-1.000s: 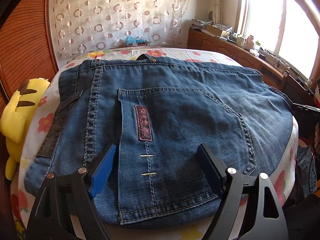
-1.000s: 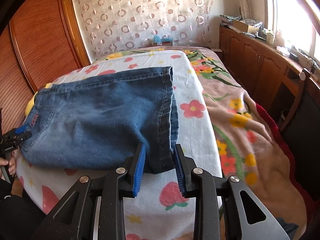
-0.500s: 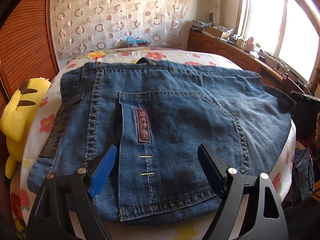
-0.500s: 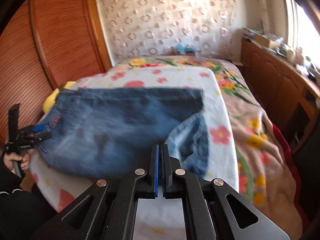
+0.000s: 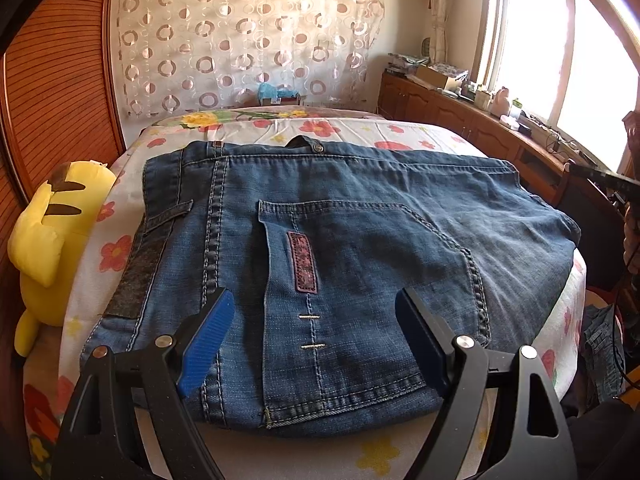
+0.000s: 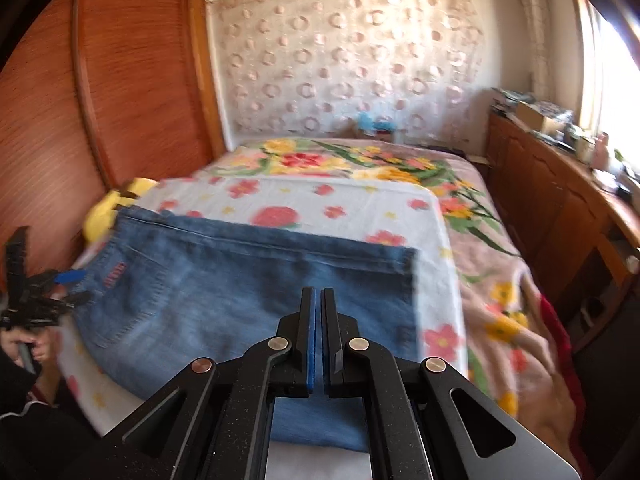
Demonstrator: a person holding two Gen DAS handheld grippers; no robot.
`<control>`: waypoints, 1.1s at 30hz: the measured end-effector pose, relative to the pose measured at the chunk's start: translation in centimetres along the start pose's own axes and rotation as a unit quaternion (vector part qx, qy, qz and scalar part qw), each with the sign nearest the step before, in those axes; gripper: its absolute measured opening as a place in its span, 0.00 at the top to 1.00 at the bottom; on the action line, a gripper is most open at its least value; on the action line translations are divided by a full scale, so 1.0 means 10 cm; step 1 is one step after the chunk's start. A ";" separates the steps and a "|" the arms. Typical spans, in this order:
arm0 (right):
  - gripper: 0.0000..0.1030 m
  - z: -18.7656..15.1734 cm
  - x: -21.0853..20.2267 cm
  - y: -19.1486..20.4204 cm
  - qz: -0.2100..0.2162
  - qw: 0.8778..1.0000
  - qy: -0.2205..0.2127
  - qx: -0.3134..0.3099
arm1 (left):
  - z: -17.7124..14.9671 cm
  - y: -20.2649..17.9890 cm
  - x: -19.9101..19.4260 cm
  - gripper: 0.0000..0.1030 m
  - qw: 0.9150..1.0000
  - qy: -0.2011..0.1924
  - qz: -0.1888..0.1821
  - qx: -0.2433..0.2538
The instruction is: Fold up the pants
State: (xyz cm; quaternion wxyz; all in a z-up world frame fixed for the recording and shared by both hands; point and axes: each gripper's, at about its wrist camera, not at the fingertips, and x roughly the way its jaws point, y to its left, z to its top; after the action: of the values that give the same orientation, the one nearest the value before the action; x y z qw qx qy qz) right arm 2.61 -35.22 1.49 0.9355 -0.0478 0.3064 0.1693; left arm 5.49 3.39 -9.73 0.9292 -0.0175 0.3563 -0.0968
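the pants (image 5: 340, 264) lie flat on the flowered sheet (image 5: 360, 130) of the bed, waistband end toward the yellow plush toy (image 5: 52, 232) at the bed's edge and the leg end stretching away from it. they look already doubled leg on leg, back pocket (image 5: 360, 292) facing up.

the left tongs (image 5: 316, 344) hover released over that pocket, fingers spread wide with denim showing between them and nothing held. the right tongs (image 6: 319, 332) are at the far end from the plush toy, clenched with the pads almost touching; blue cloth shows just under and behind them. whether a hem edge is pinched between the pads cannot be told, as this view is blurred.

the denim looks thick and fairly heavy: soft enough to drape, but stiff at the seams, waistband and pocket. it should hold a crease and not slip much on the cotton sheet, though two stacked layers can slide over each other when lifted. a single corner grip would probably let the rest sag and drag.

best holds, by my reading: the doubled hem at the end away from the plush toy, catching both layers, and the thick waistband corner on the plush toy's side, where stitching gives the pads something firm. the flat pocket panel gives no edge to bite.
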 end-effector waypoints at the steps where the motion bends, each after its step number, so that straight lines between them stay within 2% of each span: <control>1: 0.85 -0.02 0.04 -0.03 -0.015 1.000 0.007 0.003 | -0.01 0.00 0.01 0.19 1.000 0.000 -0.002 -0.001; 2: 0.71 -0.03 0.06 -0.04 -0.024 1.000 0.013 0.006 | -0.01 0.00 0.01 0.19 1.000 0.000 -0.002 -0.002; 3: 0.63 -0.09 0.09 -0.11 -0.034 0.999 0.022 0.014 | -0.01 -0.01 0.01 0.19 1.000 0.001 -0.003 -0.002; 4: 0.50 -0.15 0.12 -0.15 -0.037 0.999 0.029 0.023 | -0.02 -0.01 0.02 0.19 1.000 0.002 -0.004 -0.002; 5: 0.46 -0.20 0.16 -0.20 -0.040 0.998 0.037 0.030 | -0.02 -0.02 0.03 0.19 1.000 0.003 -0.005 -0.001; 8: 0.46 -0.35 0.29 -0.30 -0.044 0.996 0.067 0.050 | -0.03 -0.03 0.04 0.19 1.000 0.006 -0.005 0.000; 9: 0.47 -0.42 0.32 -0.33 -0.032 0.994 0.080 0.062 | -0.03 -0.03 0.04 0.19 1.000 0.006 -0.006 0.000; 10: 0.55 -0.44 0.38 -0.33 -0.026 0.994 0.087 0.066 | -0.03 -0.03 0.05 0.19 1.000 0.007 -0.006 0.000; 11: 0.73 -0.47 0.40 -0.34 -0.021 0.993 0.095 0.068 | -0.03 -0.03 0.05 0.19 1.000 0.007 -0.005 0.000; 13: 0.95 -0.53 0.41 -0.31 -0.014 0.992 0.103 0.071 | -0.04 -0.03 0.06 0.19 1.000 0.008 -0.005 0.000; 16: 0.98 -0.45 0.31 -0.23 -0.008 0.996 0.077 0.054 | -0.02 -0.03 0.04 0.19 1.000 0.005 -0.004 0.000; 20: 0.98 -0.10 -0.01 -0.07 0.016 0.999 0.023 0.027 | 0.01 -0.01 -0.03 0.19 1.000 -0.007 -0.005 -0.004; 23: 0.98 0.19 -0.15 0.19 0.049 0.999 -0.009 -0.002 | 0.03 0.01 -0.08 0.19 1.000 -0.013 -0.004 -0.006; 26: 0.98 0.45 -0.15 0.52 0.088 0.995 -0.026 -0.034 | 0.04 0.05 -0.15 0.19 1.000 -0.019 0.000 -0.008; 33: 0.98 0.87 0.05 1.52 0.186 0.976 -0.035 -0.107 | 0.02 0.20 -0.26 0.19 0.999 -0.029 0.013 -0.020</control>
State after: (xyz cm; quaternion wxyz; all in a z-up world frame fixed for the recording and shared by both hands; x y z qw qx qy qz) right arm 2.54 -19.18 8.43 0.8871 -0.0842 0.2573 0.3738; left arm 4.05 5.86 -8.05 0.9397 -0.0341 0.3315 -0.0770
